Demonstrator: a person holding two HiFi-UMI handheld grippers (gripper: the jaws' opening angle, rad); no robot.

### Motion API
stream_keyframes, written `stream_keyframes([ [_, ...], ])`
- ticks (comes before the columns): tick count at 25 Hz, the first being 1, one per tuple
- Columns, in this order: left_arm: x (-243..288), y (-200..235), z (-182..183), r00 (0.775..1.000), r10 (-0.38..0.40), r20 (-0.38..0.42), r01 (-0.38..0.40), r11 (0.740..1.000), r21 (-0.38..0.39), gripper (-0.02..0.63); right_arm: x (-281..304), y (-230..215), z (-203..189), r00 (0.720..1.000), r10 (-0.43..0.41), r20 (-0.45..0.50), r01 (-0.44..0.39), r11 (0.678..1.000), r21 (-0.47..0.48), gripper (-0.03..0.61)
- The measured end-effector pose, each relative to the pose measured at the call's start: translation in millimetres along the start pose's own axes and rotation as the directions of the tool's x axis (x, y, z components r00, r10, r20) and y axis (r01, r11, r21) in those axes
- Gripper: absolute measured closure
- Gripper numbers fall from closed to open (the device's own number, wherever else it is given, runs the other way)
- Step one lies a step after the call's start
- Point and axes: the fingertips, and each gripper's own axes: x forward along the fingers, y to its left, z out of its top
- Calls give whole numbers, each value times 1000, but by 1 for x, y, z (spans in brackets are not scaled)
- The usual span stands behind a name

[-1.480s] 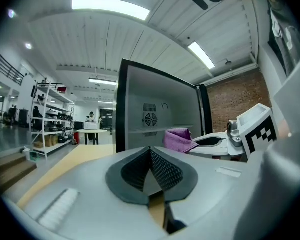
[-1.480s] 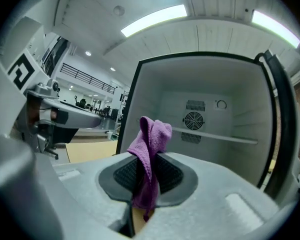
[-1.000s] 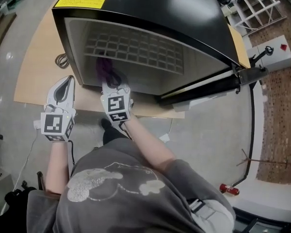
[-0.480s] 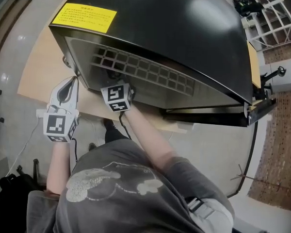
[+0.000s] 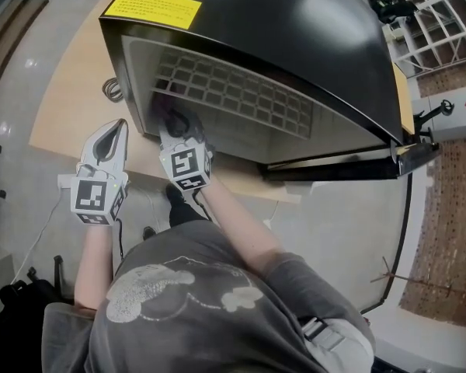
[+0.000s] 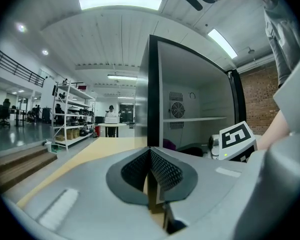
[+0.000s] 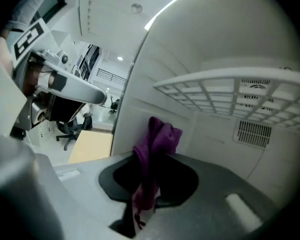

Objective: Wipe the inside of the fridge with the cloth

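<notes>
In your right gripper view, the purple cloth [image 7: 157,134] is crumpled and bunched. The right gripper [image 7: 149,184] is clamped on it inside the fridge [image 7: 230,39], under the white wire shelf [image 7: 225,91]. In your left gripper view, the left gripper [image 6: 150,169] has its jaws pressed together on nothing. In the head view, that gripper sits outside the fridge's open front.

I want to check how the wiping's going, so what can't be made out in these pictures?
Right gripper view: whether the purple cloth in the right gripper touches the fridge wall; it only overlaps it.
Fridge floor: behind that gripper's body in its view, under the fridge's top in the head view.
Head view: the yellow label print, too small.
</notes>
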Motion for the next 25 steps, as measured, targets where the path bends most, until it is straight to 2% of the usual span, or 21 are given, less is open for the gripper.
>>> stream_keyframes([
  [5, -35, -16, -4, 999, -49, 13, 49, 999, 0, 597, -36, 38, 3, 1000, -10, -1, 10, 1000, -5, 535],
  [14, -66, -37, -11, 990, -140, 6, 140, 990, 2, 598, -74, 54, -1, 995, -87, -43, 87, 996, 6, 535],
  [18, -71, -42, -12, 990, -142, 2, 142, 990, -2, 597, -65, 45, -6, 993, -91, -82, 93, 995, 23, 535],
  [23, -60, -42, -8, 995, -100, -5, 100, 995, 13, 598, -28, 30, -19, 991, -22, -133, 39, 991, 128, 535],
  [25, -54, -44, -7, 997, -75, -8, 75, 997, 21, 597, -17, 22, -25, 988, 0, -156, 20, 991, 129, 535],
])
